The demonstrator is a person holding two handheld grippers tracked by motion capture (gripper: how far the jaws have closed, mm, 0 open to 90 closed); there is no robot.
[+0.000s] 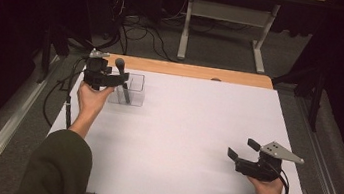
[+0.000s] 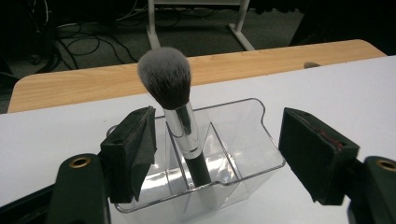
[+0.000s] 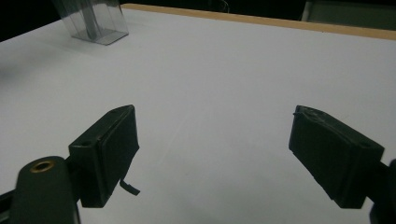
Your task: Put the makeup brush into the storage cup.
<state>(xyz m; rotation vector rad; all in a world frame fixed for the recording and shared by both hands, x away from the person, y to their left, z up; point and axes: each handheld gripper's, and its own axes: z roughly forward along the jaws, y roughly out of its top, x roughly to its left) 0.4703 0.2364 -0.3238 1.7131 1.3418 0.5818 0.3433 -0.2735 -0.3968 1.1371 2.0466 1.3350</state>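
From above the near edge we look forward and down over the whole white table (image 1: 189,144). On the left gripper (image 2: 217,154) we sit close at the far left corner, facing the far wooden edge (image 2: 93,84) past the clear organizer (image 2: 243,140). On the right gripper (image 3: 229,158) we sit low at the near right, facing far-left across the table; we find the organizer (image 3: 93,21) in all three views

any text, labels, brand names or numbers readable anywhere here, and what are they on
None can be read. The brush, the clear holder, the white table and both grippers, left and right, carry no visible lettering, label or number.
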